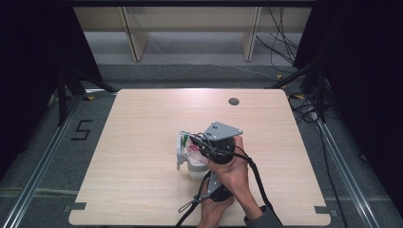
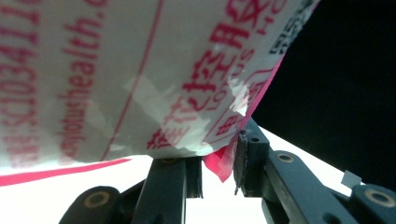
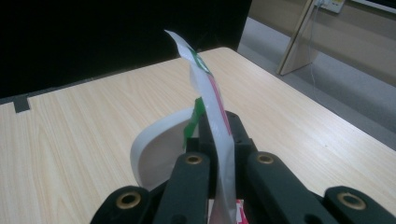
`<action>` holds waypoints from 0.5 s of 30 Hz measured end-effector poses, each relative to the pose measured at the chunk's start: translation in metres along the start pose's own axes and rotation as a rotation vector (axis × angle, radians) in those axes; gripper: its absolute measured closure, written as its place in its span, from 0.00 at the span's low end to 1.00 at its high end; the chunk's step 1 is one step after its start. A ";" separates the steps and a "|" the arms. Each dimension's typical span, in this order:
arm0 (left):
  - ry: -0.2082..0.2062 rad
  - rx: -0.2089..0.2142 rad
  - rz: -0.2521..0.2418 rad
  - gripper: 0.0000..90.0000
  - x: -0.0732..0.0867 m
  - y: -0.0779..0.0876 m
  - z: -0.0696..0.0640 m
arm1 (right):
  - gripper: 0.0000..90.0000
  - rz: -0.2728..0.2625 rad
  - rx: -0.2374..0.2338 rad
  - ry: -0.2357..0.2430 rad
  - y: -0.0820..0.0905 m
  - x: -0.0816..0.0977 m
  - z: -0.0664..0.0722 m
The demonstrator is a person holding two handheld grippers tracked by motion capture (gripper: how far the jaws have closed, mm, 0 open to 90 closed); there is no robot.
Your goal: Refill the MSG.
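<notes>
A white container with red print stands at the middle of the wooden table. Its thin lid film, white with green and red print, is peeled upright off the rim. My right gripper, the one under the grey plate, points left and is shut on that film; the container's curved white rim shows just beyond its jaws. From the near side my left gripper reaches to the container. In the left gripper view its jaws close on the lower edge of the printed wall.
A round cable hole sits near the table's far edge. Beyond the table stand wooden shelf legs and loose cables on the floor. Black curtains close both sides. Black tape marks sit at the front corners.
</notes>
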State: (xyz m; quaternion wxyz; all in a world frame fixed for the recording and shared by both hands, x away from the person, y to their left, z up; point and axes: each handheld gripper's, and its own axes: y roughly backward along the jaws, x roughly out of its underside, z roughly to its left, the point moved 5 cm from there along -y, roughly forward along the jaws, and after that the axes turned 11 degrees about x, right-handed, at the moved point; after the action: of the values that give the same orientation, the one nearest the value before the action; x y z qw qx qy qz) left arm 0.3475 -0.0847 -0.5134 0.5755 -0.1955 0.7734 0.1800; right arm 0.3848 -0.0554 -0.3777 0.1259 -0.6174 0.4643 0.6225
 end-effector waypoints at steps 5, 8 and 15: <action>-0.007 0.004 0.002 0.83 0.000 0.001 0.000 | 0.99 0.001 -0.018 0.007 0.000 0.000 0.000; 0.003 0.001 -0.004 0.83 -0.001 0.000 0.000 | 0.99 -0.010 -0.007 0.000 0.000 -0.001 0.000; 0.010 0.010 -0.007 0.83 -0.001 -0.001 -0.001 | 0.99 -0.006 -0.011 0.010 0.000 0.000 0.000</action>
State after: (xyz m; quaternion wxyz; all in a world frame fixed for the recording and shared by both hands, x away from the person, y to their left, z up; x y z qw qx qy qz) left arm 0.3477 -0.0863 -0.5123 0.5733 -0.1962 0.7764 0.1733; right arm 0.3852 -0.0556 -0.3777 0.1221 -0.6224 0.4595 0.6217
